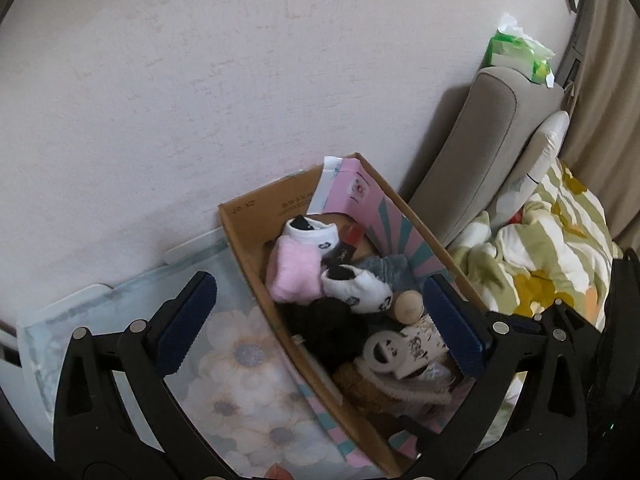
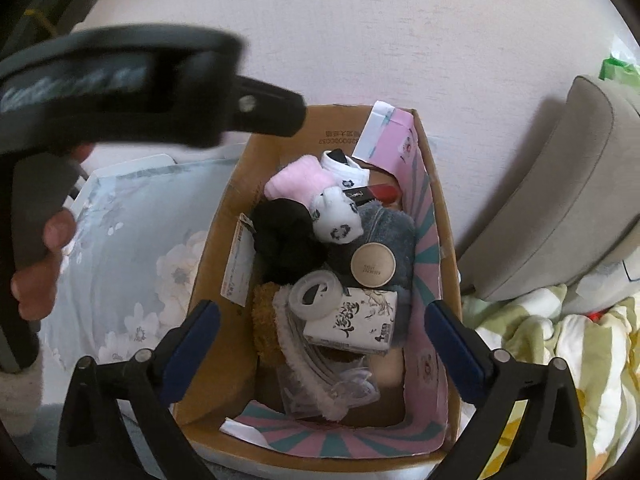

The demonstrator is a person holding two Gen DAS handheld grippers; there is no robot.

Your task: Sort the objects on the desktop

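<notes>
From the left wrist camera, the left hand-held gripper (image 1: 318, 322) has its two blue pads spread wide apart and holds nothing. Below it sits a brown cardboard box (image 1: 240, 256) with pink and teal striped paper inside, pushed against a pale wall (image 1: 200, 80). The box is full of small things: a fluffy pink sock (image 1: 294, 270), a white sock with black panda faces (image 1: 360, 286), a black fuzzy bundle (image 1: 324, 328), a round wooden lid (image 1: 408, 306) and a white carton with black writing (image 1: 420, 346). Just left of the box lies a pale blue pillow with white flowers (image 1: 240, 368). To the right are a grey cushion (image 1: 480, 160) and a green and white striped blanket (image 1: 552, 248). From the right wrist camera, the right hand-held gripper (image 2: 322, 340) is also wide open with nothing in it, hanging right over the same box (image 2: 216, 264). Here you can see the pink sock (image 2: 296, 180), the panda sock (image 2: 338, 218), a red and black lipstick tube (image 2: 374, 194), the black bundle (image 2: 284, 240), the round lid (image 2: 373, 265), a clear tape roll (image 2: 316, 294), the white carton (image 2: 354, 324) and a grey towel (image 2: 392, 224). At the left, a person's hand (image 2: 40, 264) grips the handle of the left gripper
</notes>
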